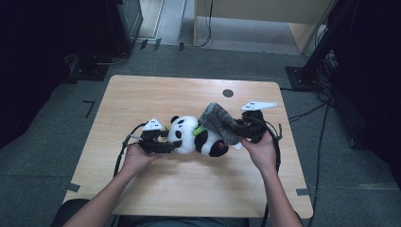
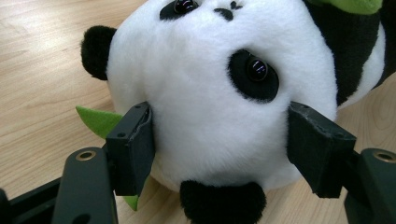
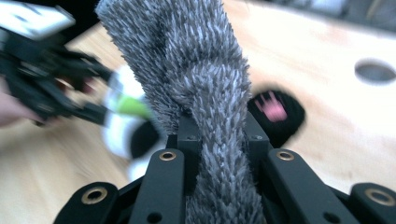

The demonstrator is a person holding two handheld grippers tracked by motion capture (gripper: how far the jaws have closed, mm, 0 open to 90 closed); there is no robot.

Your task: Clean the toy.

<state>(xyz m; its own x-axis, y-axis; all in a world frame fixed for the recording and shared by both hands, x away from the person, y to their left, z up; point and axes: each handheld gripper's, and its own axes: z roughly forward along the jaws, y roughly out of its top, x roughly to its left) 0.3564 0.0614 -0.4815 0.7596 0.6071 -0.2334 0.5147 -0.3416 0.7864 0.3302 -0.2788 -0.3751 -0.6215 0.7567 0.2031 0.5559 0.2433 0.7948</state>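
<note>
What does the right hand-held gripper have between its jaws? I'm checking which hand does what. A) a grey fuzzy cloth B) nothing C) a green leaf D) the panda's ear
A: in the right gripper view the right hand-held gripper pinches a bunched fold of the grey fuzzy cloth, while the plush panda lies on the table.

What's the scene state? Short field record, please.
surface: wooden table
toy: plush panda, lying on the table
cloth: grey fuzzy cloth, draped over the panda's body
left tongs: jaws either side of the panda's head, pads against the fur
right tongs: shut on the cloth, bunched between the jaws
other: green leaf by the head
</note>
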